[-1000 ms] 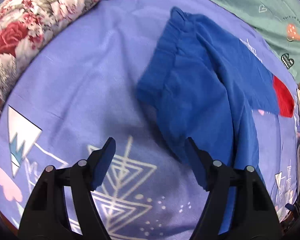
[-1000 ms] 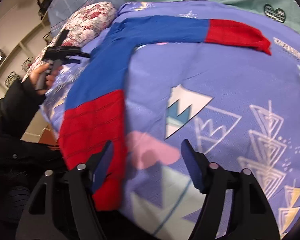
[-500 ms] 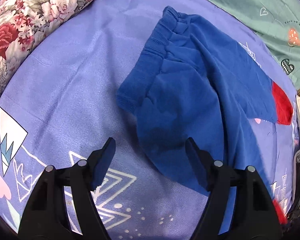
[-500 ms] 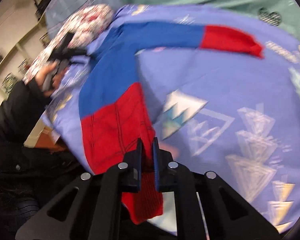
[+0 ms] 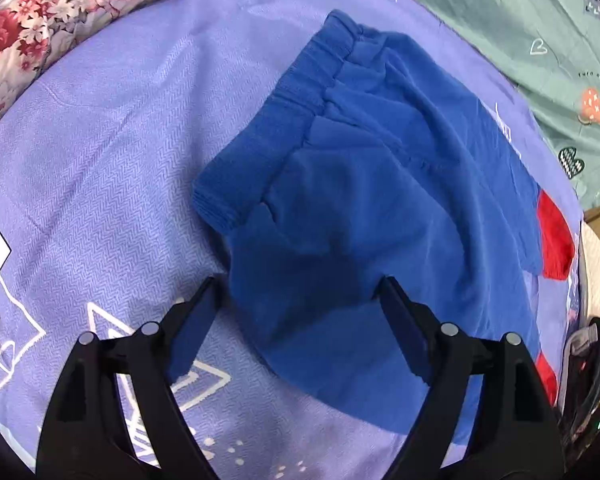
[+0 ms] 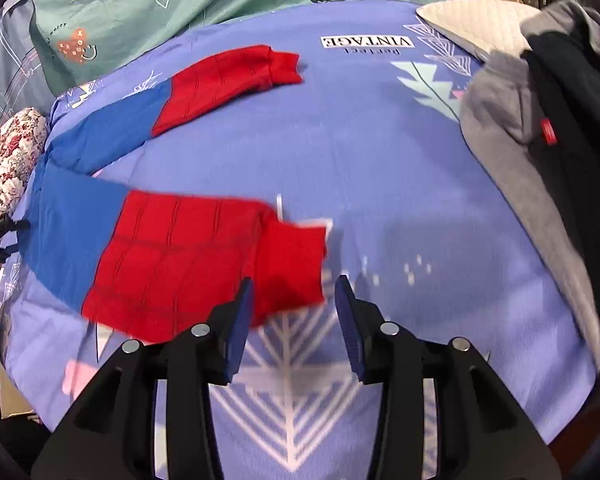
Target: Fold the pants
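Blue pants (image 5: pixel 364 208) with red lower legs lie spread on the purple bedsheet (image 5: pixel 112 152). In the left wrist view the elastic waistband (image 5: pixel 296 112) is rumpled at the upper middle. My left gripper (image 5: pixel 300 304) is open and empty, just above the blue seat area. In the right wrist view the near red leg (image 6: pixel 196 264) lies flat just ahead, its cuff (image 6: pixel 296 268) partly between my fingers. The far red leg (image 6: pixel 228 80) lies angled away. My right gripper (image 6: pixel 296 300) is open and holds nothing.
A floral pillow (image 5: pixel 60 12) lies at the upper left, also in the right wrist view (image 6: pixel 8 160). A green patterned quilt (image 6: pixel 180 4) runs along the far side. Grey and dark clothes (image 6: pixel 540 128) are piled at the right. The bed edge is at the lower left (image 6: pixel 20 400).
My right gripper shut on the near red leg, carried it onto the bed to the right and has opened, letting it go. My left gripper moved closer to the waist, still open.
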